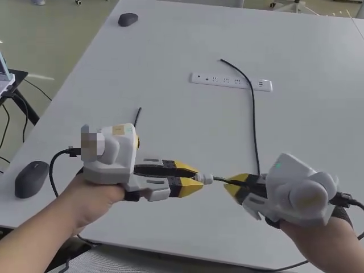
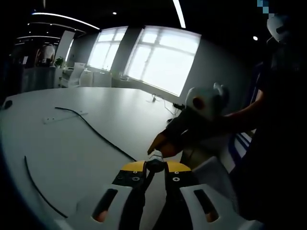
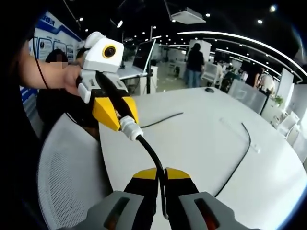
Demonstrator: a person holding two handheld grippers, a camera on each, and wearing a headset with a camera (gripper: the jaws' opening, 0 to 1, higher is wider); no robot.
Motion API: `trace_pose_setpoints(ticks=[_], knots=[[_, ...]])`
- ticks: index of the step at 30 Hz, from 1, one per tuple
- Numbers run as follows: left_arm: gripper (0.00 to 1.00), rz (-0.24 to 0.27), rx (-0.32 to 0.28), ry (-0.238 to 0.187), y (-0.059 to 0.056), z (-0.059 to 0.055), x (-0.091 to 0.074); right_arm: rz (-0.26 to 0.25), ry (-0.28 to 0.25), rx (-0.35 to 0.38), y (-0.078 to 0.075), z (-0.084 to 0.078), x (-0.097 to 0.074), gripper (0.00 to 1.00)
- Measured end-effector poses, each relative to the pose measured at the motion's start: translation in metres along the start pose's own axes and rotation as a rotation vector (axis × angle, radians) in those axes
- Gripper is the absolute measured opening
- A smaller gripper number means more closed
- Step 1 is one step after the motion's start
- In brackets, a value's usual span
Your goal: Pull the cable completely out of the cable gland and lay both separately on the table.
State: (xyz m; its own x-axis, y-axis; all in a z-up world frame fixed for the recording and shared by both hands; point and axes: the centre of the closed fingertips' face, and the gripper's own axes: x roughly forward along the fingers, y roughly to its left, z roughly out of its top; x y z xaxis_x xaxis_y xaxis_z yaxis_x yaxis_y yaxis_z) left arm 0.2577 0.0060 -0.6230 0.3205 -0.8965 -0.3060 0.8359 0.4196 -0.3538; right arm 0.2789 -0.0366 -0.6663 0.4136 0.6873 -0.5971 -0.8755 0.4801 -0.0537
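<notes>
Two grippers are being held above the surface (image 1: 170,114). The cable gland (image 1: 206,179) is being pinched by the left gripper (image 1: 198,179) jaws, the cable (image 1: 220,181) by the right gripper (image 1: 231,187) jaws just beside it, its axis in line with both, favouring a straight pull apart.

I spot white power strip (image 1: 231,81) mid-table (image 1: 170,51). Dark mouse (image 1: 128,19) near far edge, second mouse (image 1: 31,178) at near left edge. Short black wire (image 1: 137,115) lies alone, well apart from strip. Grey mesh chair (image 3: 67,182) beside table; standing person (image 3: 195,64) far back.
</notes>
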Motion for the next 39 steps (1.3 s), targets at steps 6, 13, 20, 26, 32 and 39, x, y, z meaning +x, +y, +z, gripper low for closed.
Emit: trace_pose_setpoints(ticks=[6, 13, 20, 26, 32, 39], knots=[[0.14, 0.001, -0.008, -0.003, -0.001, 0.0, -0.001, -0.043, 0.024, 0.074, -0.01, -0.014, 0.002, 0.0], [0.14, -0.01, -0.023, -0.01, -0.004, -0.002, -0.002, -0.106, 0.083, 0.156, -0.024, -0.039, 0.003, 0.0], [0.14, -0.011, -0.031, 0.002, -0.005, -0.008, 0.001, -0.121, 0.113, 0.216, -0.024, -0.053, 0.005, 0.0], [0.14, -0.001, -0.033, 0.001, -0.001, -0.006, -0.001, -0.105, 0.091, 0.244, -0.024, -0.05, 0.004, 0.01], [0.15, 0.005, -0.035, -0.004, 0.003, -0.004, -0.002, -0.109, 0.088, 0.189, -0.023, -0.048, -0.001, 0.02], [0.15, 0.008, -0.027, 0.01, 0.003, -0.006, -0.003, -0.091, 0.091, 0.097, -0.016, -0.043, -0.009, 0.09]])
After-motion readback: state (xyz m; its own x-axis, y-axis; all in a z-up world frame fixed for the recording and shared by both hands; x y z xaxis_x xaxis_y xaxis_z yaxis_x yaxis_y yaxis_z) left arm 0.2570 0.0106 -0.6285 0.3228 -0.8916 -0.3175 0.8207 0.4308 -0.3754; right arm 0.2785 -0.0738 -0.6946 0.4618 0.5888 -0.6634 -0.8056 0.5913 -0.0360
